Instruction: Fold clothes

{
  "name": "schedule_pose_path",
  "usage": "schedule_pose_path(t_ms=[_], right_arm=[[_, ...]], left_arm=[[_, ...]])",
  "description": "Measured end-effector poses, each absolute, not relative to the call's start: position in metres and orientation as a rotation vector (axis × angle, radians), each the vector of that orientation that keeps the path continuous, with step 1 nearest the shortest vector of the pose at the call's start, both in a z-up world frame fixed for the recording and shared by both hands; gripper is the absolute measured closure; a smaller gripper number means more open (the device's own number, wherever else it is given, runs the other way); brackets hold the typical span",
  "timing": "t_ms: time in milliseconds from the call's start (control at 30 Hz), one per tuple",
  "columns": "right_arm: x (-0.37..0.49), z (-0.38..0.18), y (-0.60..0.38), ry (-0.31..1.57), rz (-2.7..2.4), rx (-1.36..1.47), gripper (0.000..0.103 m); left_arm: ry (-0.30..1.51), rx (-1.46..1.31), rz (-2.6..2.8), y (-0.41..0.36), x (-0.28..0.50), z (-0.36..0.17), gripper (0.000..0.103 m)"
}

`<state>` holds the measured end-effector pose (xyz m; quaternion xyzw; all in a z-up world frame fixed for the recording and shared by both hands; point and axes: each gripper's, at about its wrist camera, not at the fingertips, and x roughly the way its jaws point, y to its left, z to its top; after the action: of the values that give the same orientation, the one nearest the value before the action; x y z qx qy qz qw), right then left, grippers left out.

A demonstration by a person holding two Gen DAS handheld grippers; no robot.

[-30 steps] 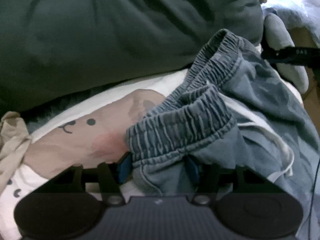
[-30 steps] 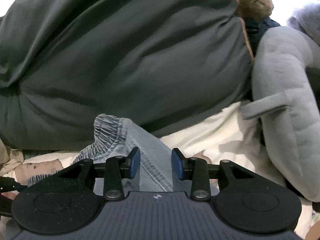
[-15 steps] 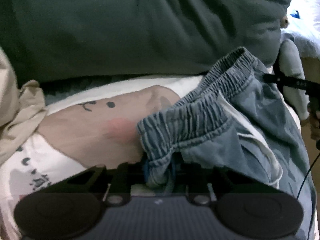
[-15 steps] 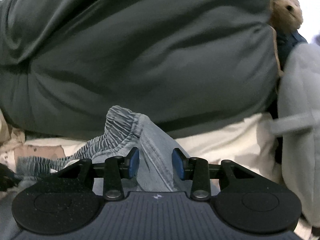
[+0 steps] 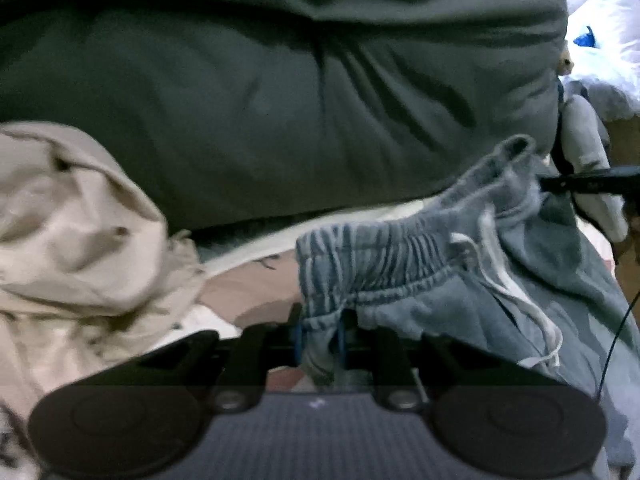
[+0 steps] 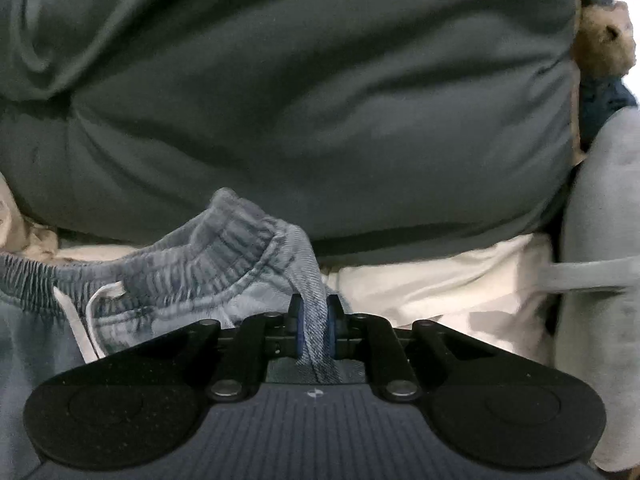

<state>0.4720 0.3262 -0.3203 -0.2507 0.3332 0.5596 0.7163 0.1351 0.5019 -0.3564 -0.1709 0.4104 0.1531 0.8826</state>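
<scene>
Left gripper: your left gripper [image 5: 319,338] is clamped on the near-left end of the blue shorts [image 5: 432,280], its blue pads pinching a fold just under the elastic waistband.
Right gripper: your right gripper [image 6: 314,334] is closed tight on a denim-textured fold at the waistband's right end.
Shorts: they sit between your two grippers on the pale printed sheet [image 6: 432,284], waistband bunched and arching up, white drawstring [image 5: 516,288] trailing loose down the front.
Far side: a dark green duvet [image 5: 280,92] bulks right behind the shorts.
Left: a beige garment [image 5: 76,232] lies crumpled beside them.
Right: a grey plush toy [image 6: 600,240] and a small brown teddy [image 6: 604,40].
</scene>
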Motion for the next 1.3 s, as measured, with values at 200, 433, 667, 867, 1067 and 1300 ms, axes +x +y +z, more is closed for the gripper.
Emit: schedule_pose_path(t_ms=[200,433,667,867,1067,1300], right_arm=[[0.464,-0.258,0.304,0.718,1.263,-0.507,0.093],[0.459,-0.265,0.319,0.785,1.228,-0.516,0.093],[0.461,-0.308,0.345,0.824,1.184,-0.487,0.093],[0.476,-0.343,0.365,0.852,1.107,-0.480,0.093],[0.490,-0.374,0.379,0.904,1.071,-0.499,0.093],[0.495,-0.388,0.394,0.868,1.026,-0.494,0.092]], left_arm=[[0.839,-0.336,0.281,0.497,0.116,-0.312,0.088],[0.878,-0.355,0.265,0.497,0.104,-0.309,0.088],[0.930,-0.362,0.287,0.517,0.121,-0.353,0.088],[0.974,-0.363,0.274,0.533,0.146,-0.395,0.087],[0.993,-0.377,0.272,0.540,0.155,-0.422,0.087],[0.992,-0.368,0.277,0.542,0.157,-0.426,0.087]])
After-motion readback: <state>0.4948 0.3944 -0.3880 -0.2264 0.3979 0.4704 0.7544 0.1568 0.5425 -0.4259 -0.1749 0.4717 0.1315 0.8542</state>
